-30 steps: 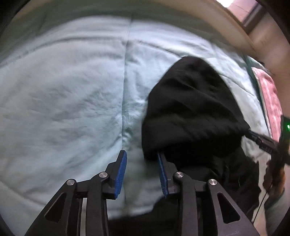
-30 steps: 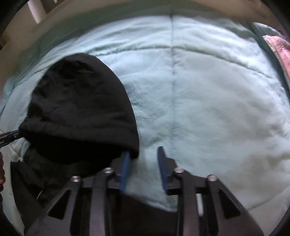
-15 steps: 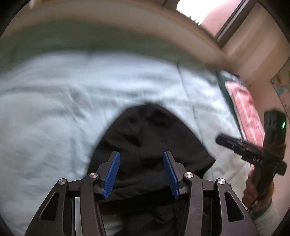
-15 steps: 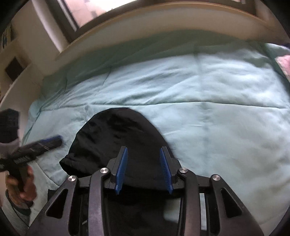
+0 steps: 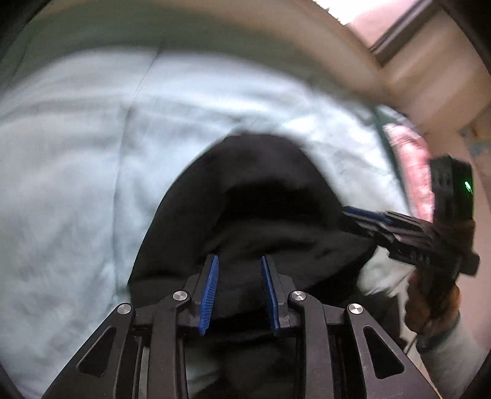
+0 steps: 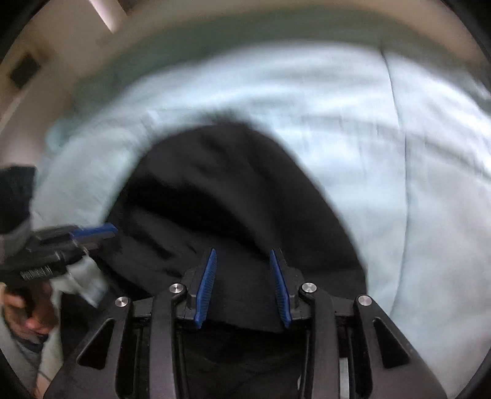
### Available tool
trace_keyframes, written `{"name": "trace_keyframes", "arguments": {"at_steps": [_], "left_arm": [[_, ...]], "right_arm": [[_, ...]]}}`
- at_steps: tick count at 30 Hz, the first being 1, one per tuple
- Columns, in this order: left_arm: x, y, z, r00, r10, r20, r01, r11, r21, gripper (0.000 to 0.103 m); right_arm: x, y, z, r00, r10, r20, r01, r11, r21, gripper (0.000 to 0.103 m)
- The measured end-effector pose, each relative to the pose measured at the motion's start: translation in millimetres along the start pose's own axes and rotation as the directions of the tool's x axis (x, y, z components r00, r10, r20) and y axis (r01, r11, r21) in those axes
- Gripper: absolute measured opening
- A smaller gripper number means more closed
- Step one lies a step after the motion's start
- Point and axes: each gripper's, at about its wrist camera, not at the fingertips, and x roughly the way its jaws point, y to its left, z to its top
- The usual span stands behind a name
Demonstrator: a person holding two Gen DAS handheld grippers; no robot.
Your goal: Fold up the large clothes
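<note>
A black hooded garment (image 5: pixel 254 199) lies on a pale blue quilt (image 5: pixel 76 184), hood rounded toward the far side; it also shows in the right wrist view (image 6: pixel 221 196). My left gripper (image 5: pixel 239 276) is open and empty, just above the garment's near part. My right gripper (image 6: pixel 242 276) is open and empty above the same black cloth. The right gripper shows at the right of the left wrist view (image 5: pixel 368 216), beside the hood's edge. The left gripper shows at the left of the right wrist view (image 6: pixel 92 231). Both views are motion-blurred.
The quilt (image 6: pixel 399 153) covers a bed with a beige frame (image 5: pixel 214 27) along the far side. A pink patterned cloth (image 5: pixel 408 165) lies at the right edge. A window (image 5: pixel 399 27) is at the upper right.
Both grippers let go of the hood edges and lifted back, then came down closer over the garment. The hood now lies flat on the quilt.
</note>
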Motion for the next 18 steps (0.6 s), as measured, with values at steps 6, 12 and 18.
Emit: {"name": "trace_keyframes", "arguments": {"at_steps": [6,12,18], "left_arm": [[28,2,38,0.991,0.119,0.064,-0.116,0.992,-0.048,0.034],[86,42,29,0.991,0.128,-0.045,-0.134,0.980,-0.150,0.034],[60,49,26,0.994,0.109,-0.030,-0.111,0.987,-0.114,0.034]], "right_arm": [[7,14,66,0.996,-0.028,0.090,0.032,0.999,-0.037,0.039],[103,1,62,0.989,-0.077,-0.124,0.076,0.997,-0.010,0.038],[78,-8,52,0.995,-0.029,-0.100,0.031,0.999,0.022,0.038]]}}
